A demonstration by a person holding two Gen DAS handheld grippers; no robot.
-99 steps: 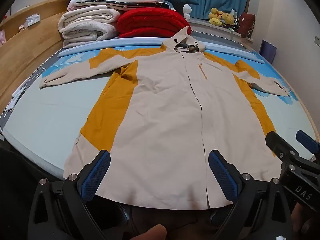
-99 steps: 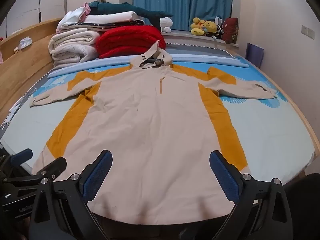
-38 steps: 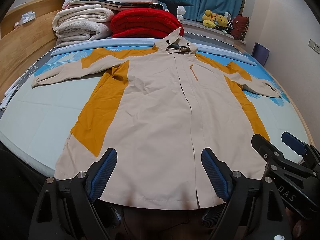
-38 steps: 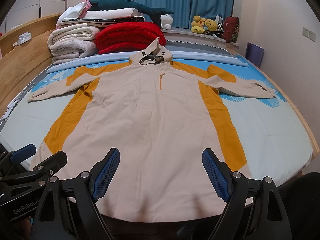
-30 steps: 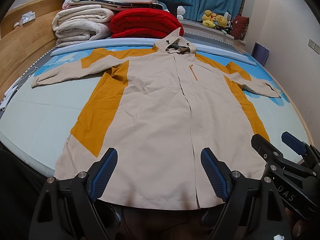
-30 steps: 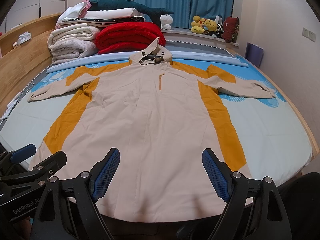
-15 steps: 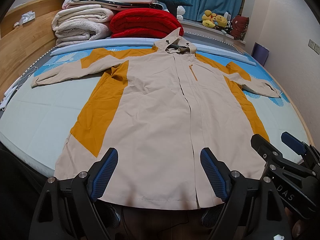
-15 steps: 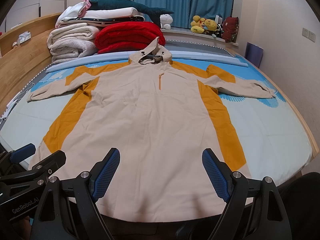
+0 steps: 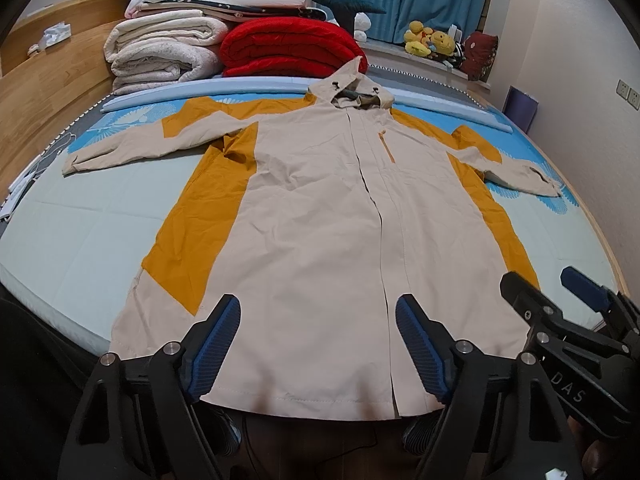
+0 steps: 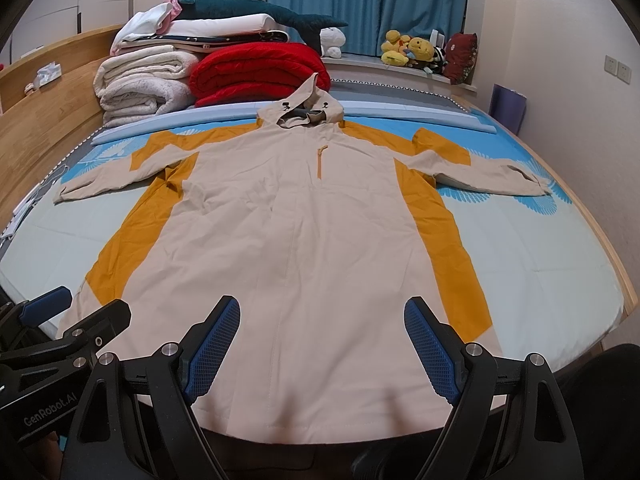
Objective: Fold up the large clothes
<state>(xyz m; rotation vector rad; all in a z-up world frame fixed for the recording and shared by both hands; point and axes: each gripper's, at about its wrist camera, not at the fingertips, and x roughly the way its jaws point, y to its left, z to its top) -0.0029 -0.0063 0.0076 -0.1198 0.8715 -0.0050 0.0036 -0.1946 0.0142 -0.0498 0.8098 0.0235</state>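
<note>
A long beige hooded coat (image 9: 320,220) with mustard side panels lies flat and spread on the bed, hood at the far end, both sleeves stretched out sideways; it also shows in the right wrist view (image 10: 304,232). Its hem hangs at the bed's near edge. My left gripper (image 9: 318,344) is open and empty, held above the hem near the front opening. My right gripper (image 10: 322,348) is open and empty above the hem's middle. Each gripper shows in the other's view: the right one (image 9: 560,296) at lower right, the left one (image 10: 86,312) at lower left.
Folded white quilts (image 9: 160,54) and a red blanket (image 9: 288,50) are stacked at the bed's far end. A wooden headboard (image 9: 44,96) runs along the left. Plush toys (image 10: 408,52) sit on the windowsill under blue curtains. A wall (image 10: 580,80) borders the right side.
Both grippers have drifted slightly closer over the coat's hem since three seconds ago; over the last second nearly nothing has moved. The coat lies unchanged.
</note>
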